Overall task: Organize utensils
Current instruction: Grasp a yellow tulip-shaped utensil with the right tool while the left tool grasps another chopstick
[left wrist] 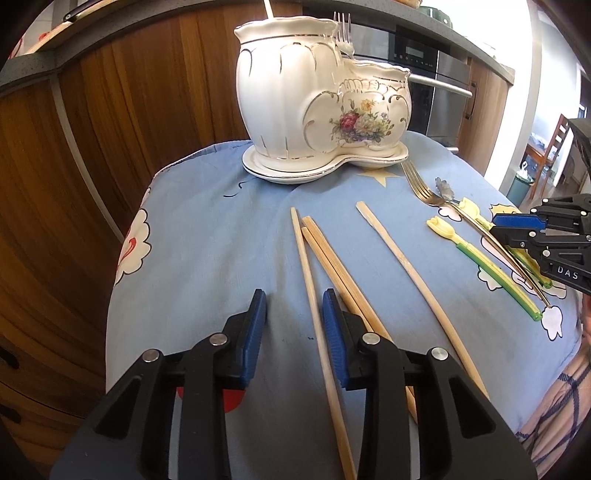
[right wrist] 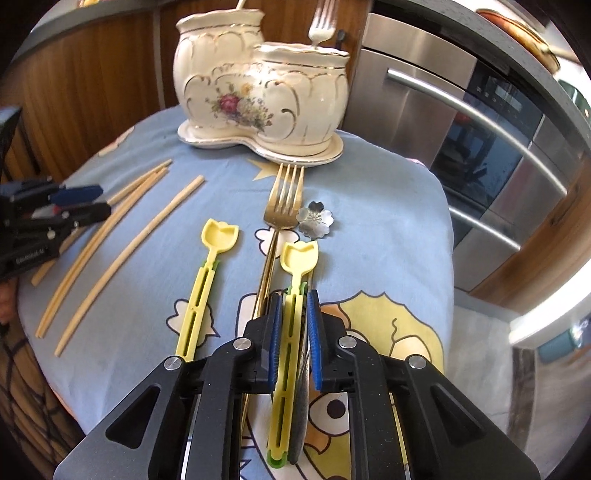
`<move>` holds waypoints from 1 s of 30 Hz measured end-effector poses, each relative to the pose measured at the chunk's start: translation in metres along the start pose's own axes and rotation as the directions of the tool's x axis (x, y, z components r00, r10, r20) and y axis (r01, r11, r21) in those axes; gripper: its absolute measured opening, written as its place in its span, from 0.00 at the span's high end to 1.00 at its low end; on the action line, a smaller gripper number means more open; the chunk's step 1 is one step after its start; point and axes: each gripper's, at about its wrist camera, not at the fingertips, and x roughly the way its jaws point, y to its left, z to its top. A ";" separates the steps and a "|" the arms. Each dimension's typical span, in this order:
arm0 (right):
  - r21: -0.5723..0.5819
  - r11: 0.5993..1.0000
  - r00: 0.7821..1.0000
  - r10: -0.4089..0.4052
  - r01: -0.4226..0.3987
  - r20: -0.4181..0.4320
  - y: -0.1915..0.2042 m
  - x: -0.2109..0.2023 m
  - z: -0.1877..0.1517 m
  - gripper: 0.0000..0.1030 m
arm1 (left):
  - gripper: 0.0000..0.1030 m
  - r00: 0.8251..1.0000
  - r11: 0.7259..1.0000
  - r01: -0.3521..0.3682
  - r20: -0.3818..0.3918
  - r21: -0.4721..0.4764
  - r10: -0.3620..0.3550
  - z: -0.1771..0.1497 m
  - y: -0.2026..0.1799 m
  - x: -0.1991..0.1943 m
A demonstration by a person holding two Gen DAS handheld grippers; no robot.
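A white floral double holder (left wrist: pixel 317 99) stands at the back of the blue cloth; it also shows in the right wrist view (right wrist: pixel 258 81), with a fork (right wrist: pixel 322 22) in it. Several bamboo chopsticks (left wrist: pixel 314 280) lie on the cloth. My left gripper (left wrist: pixel 293 306) is open just above them, one chopstick between its fingers. My right gripper (right wrist: pixel 292 314) straddles a yellow tulip spoon (right wrist: pixel 295 280) and a flower-ended metal utensil (right wrist: pixel 316 219), its jaws narrowly apart. A second yellow spoon (right wrist: pixel 207 280) and a gold fork (right wrist: pixel 282 199) lie beside it.
The blue cartoon cloth (left wrist: pixel 221 229) covers a small table. Wooden cabinets (left wrist: pixel 110 129) stand behind on the left and a steel oven (right wrist: pixel 480 129) on the right. The cloth drops away at the right edge (right wrist: pixel 448 240).
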 end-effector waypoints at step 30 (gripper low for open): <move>0.069 0.996 0.985 0.069 -0.058 -0.160 -0.054 0.018 0.019 0.90 | 0.86 0.979 0.992 0.046 -0.204 0.117 -0.021 0.029 0.019 0.015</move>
